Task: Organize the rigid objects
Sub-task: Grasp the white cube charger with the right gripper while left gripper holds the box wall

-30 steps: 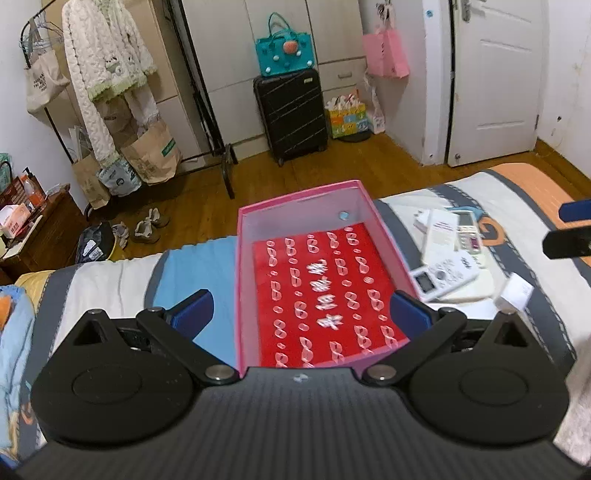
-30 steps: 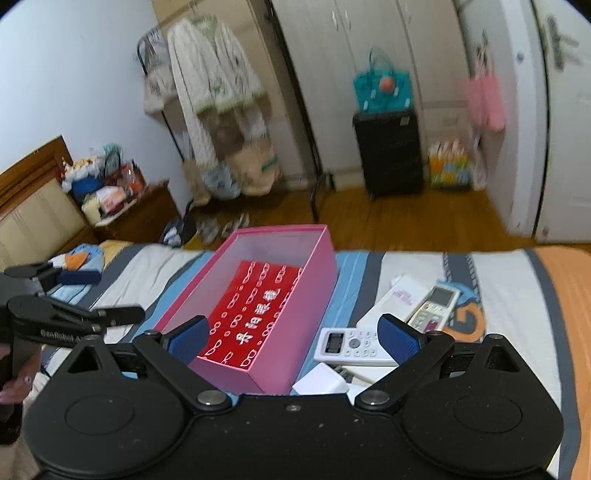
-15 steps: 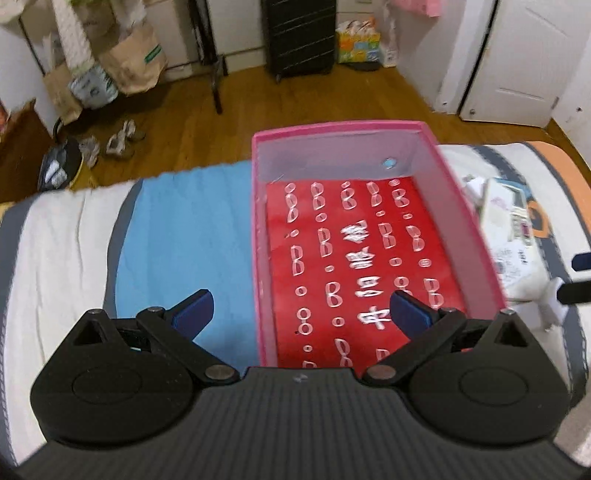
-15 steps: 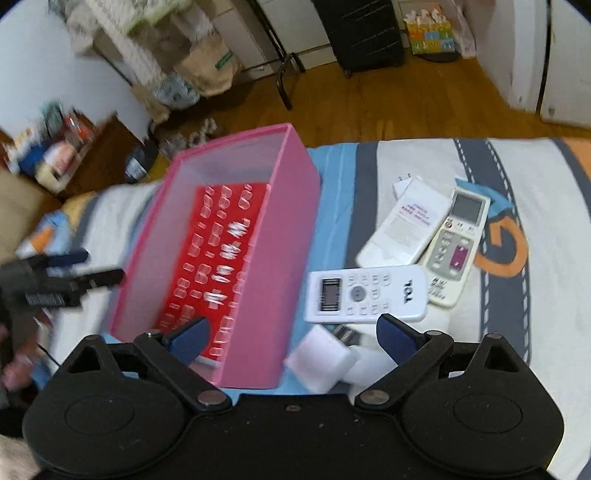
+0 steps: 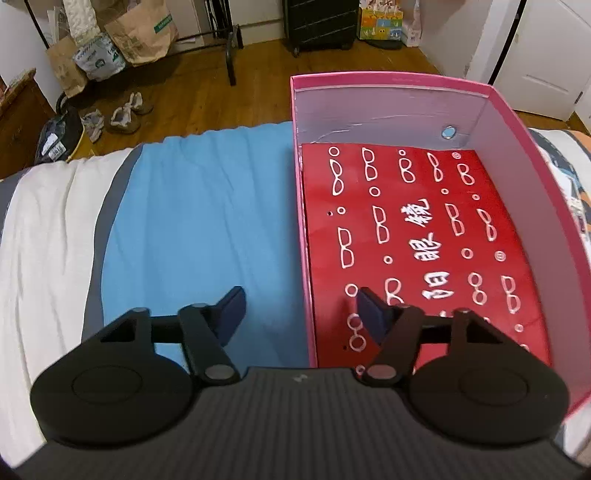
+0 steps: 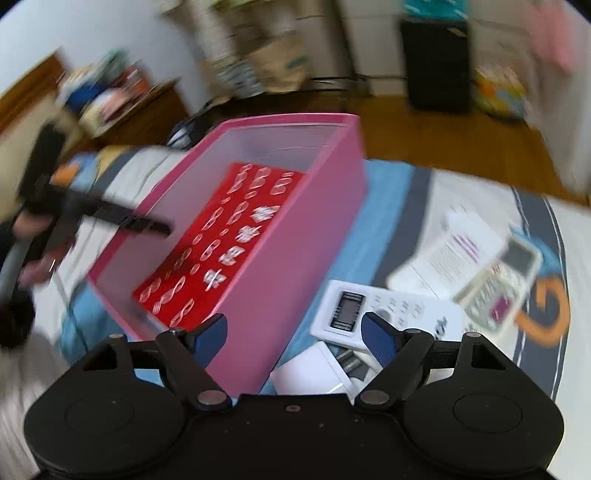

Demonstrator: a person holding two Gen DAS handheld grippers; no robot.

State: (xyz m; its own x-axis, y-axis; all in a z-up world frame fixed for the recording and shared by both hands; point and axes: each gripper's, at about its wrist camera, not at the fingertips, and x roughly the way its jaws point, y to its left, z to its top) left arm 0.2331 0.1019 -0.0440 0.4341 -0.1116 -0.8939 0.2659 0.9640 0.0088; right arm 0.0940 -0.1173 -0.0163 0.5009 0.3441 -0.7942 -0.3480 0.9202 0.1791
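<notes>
An open pink box [image 5: 509, 122] lies on the bed with a red glasses-patterned case [image 5: 413, 240] flat inside it. My left gripper [image 5: 303, 312] straddles the box's left wall, one finger over the blue sheet and one inside. Its jaws are closing, with a gap still on both sides of the wall. In the blurred right wrist view, my right gripper [image 6: 293, 338] straddles the right wall of the pink box [image 6: 295, 258] near its front corner. These jaws are closing too, and the pads stand clear of the wall. A white remote [image 6: 388, 310], a second remote [image 6: 502, 284], a white leaflet [image 6: 454, 251] and a white plug block [image 6: 314, 376] lie to its right.
The bed's far edge drops to a wooden floor with shoes [image 5: 125, 114], paper bags [image 5: 140, 33] and a black suitcase [image 5: 317, 22]. A hand [image 6: 33, 225] holds the left gripper at the box's far side. A cluttered bedside cabinet [image 6: 122, 107] stands behind it.
Both grippers have come down onto the pink box. The left one shifted to its left wall and its jaws narrowed a lot. The right one's jaws narrowed a little.
</notes>
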